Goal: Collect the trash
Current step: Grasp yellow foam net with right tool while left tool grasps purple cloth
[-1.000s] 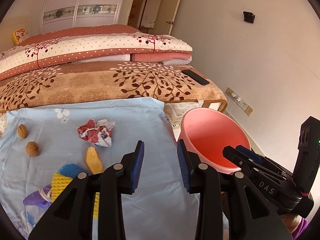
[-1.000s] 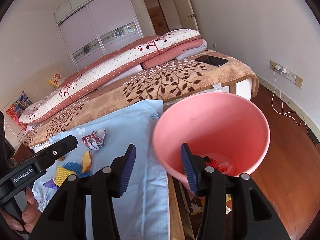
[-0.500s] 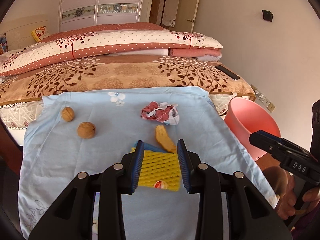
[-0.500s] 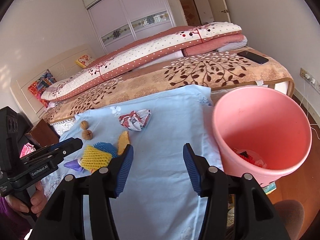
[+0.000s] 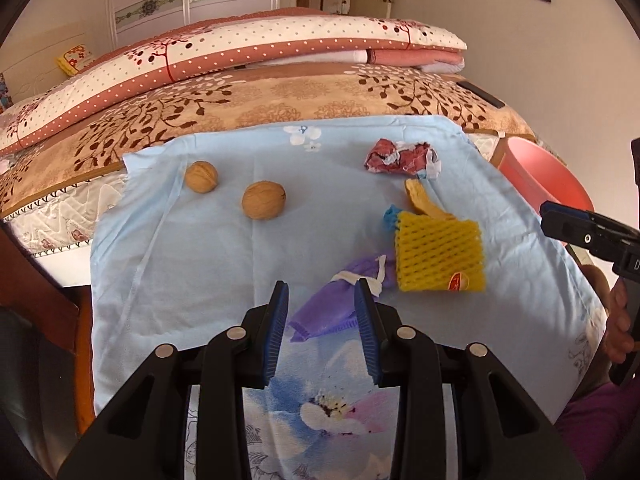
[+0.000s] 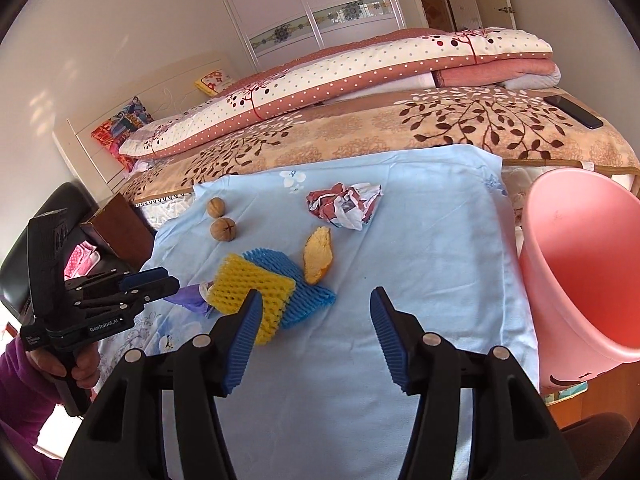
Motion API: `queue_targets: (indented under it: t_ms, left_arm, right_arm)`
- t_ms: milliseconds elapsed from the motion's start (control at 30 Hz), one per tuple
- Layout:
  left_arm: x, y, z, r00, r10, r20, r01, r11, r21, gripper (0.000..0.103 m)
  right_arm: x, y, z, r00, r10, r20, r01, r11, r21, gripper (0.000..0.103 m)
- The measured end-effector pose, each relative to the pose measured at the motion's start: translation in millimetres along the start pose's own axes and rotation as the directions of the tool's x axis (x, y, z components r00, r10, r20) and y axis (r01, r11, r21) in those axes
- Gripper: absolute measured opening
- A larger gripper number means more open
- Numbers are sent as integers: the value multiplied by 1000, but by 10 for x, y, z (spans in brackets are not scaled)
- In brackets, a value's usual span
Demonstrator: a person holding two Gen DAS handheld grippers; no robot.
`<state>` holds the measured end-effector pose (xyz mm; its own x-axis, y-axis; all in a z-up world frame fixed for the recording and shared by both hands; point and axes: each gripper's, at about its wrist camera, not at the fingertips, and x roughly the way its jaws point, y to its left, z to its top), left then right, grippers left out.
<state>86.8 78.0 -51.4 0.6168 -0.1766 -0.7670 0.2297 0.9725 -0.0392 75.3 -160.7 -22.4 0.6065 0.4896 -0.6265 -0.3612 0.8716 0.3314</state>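
Trash lies on a light blue cloth [image 5: 192, 264]: two walnuts [image 5: 263, 200], a crumpled red and white paper [image 5: 401, 156], an orange peel [image 6: 317, 255], a yellow foam net [image 5: 438, 255] over a blue foam net [image 6: 304, 296], and a purple wrapper [image 5: 334, 308]. My left gripper [image 5: 322, 320] stands open, its fingertips on either side of the purple wrapper's near end, not pressing it. My right gripper [image 6: 314, 320] hangs over the cloth near the foam nets; its jaws are opening with nothing between them. The pink bucket [image 6: 580, 272] stands at the cloth's right edge.
Behind the cloth is a bed with a leaf-patterned blanket [image 6: 440, 128] and folded quilts [image 5: 280, 48]; a black phone [image 6: 573, 111] lies on it. A dark wooden piece [image 5: 36, 280] borders the cloth on the left. A hand [image 6: 76, 372] holds the left gripper's handle.
My left gripper swung left from the bucket's side, across the foam nets, down to the purple wrapper. My right gripper swung left off the bucket to above the cloth, and its jaws widened.
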Motion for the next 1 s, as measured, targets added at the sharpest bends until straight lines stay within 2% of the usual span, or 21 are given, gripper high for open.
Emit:
queue_targets:
  t_ms: [100, 367, 567, 833, 900, 1000]
  left_arm:
    - [95, 16, -17, 998, -49, -33, 50, 998, 23, 34]
    - [180, 74, -26, 996, -87, -31, 88, 995, 41, 34]
    - [138, 81, 9, 994, -100, -45, 104, 990, 90, 35]
    - [283, 8, 17, 989, -100, -111, 120, 974, 191, 35]
    - [292, 28, 16, 987, -116, -109, 134, 975, 178, 35]
    - [299, 52, 3, 986, -130, -100, 145, 977, 157, 35]
  right_arm:
    - [33, 62, 9, 1000, 6, -11, -6, 1000, -22, 61]
    - [198, 231, 176, 999, 44, -29, -46, 997, -67, 66]
    - [454, 331, 264, 994, 58, -89, -69, 990, -120, 66]
    - [728, 349, 273, 987, 60, -148, -82, 986, -144, 66]
    - [752, 343, 249, 984, 70, -161, -94, 985, -148, 64]
    - [779, 340, 205, 981, 73, -181, -102, 983, -155, 49]
